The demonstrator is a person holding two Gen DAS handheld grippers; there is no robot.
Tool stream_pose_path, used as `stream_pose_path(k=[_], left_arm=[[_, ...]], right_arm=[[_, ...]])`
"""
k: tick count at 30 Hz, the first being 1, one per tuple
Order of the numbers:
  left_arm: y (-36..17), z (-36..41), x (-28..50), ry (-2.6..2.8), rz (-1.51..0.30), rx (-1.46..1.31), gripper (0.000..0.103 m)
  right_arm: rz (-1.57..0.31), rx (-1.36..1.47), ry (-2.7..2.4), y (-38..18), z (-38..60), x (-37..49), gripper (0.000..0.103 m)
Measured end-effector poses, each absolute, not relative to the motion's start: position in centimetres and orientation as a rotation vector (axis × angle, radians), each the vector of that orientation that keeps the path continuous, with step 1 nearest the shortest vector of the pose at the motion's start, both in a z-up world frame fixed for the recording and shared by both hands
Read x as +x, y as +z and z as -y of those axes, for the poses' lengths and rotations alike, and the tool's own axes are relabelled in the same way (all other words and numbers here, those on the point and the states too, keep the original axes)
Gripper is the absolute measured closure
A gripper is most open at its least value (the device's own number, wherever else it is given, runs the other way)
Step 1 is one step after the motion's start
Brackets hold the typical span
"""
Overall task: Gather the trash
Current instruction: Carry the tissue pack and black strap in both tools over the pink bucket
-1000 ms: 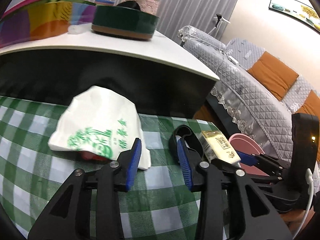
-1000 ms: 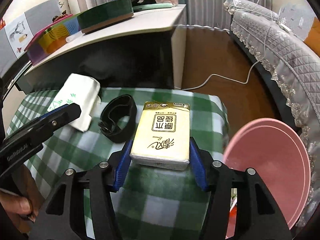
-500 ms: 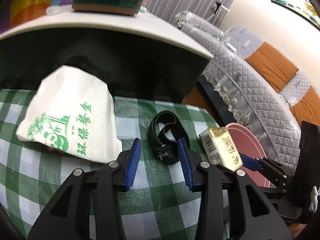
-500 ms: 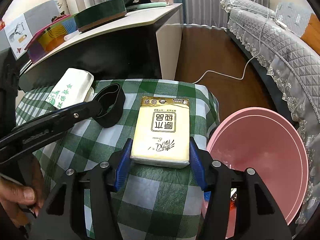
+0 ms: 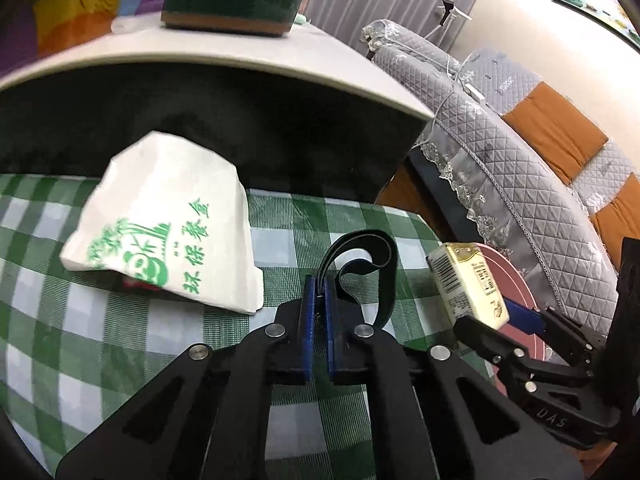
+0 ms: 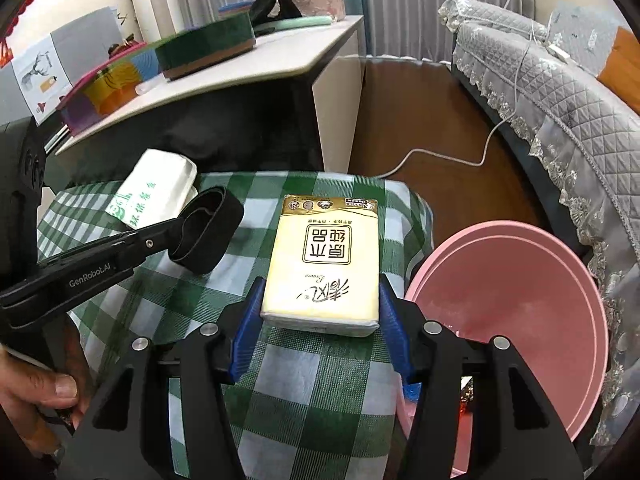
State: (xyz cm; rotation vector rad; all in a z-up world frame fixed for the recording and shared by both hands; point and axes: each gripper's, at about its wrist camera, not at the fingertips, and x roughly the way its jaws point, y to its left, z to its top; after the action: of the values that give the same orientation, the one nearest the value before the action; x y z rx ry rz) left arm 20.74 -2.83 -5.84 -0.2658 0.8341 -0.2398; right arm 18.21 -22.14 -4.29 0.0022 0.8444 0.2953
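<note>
A black elastic band [image 5: 385, 257] lies looped on the green checked tablecloth [image 5: 120, 360]. My left gripper [image 5: 318, 285] is shut on its near edge; the right wrist view shows that gripper [image 6: 181, 231] pinching the band [image 6: 212, 236] from the left. My right gripper [image 6: 320, 300] is shut on a yellow tissue pack [image 6: 324, 264] and holds it flat above the cloth beside a pink basin [image 6: 520, 288]. The left wrist view has the pack [image 5: 466, 284] at right. A white bag with green print [image 5: 168, 232] lies left of the band.
Behind the checked table stands a white desk [image 6: 280, 60] with a green round box [image 6: 204, 46] and a colourful box [image 6: 104, 88]. A grey quilted sofa [image 6: 560, 92] runs along the right, with a white cable [image 6: 440, 158] on the wooden floor. A person's hand [image 6: 36, 392] is at lower left.
My left gripper swung from the white bag to the black band and shut on it, lifting its edge. My right gripper, still holding the pack, drifted towards the pink basin.
</note>
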Motion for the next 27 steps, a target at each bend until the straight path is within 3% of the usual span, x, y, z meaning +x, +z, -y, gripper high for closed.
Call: stream_pose_path(k=[27], left_arm=[[0.4, 5.1, 12.8, -0.225, -0.740, -0.193, 0.099]], right_arm=[[-0.669, 0.023, 0.213, 3.4, 27.1, 10.6, 0.049]])
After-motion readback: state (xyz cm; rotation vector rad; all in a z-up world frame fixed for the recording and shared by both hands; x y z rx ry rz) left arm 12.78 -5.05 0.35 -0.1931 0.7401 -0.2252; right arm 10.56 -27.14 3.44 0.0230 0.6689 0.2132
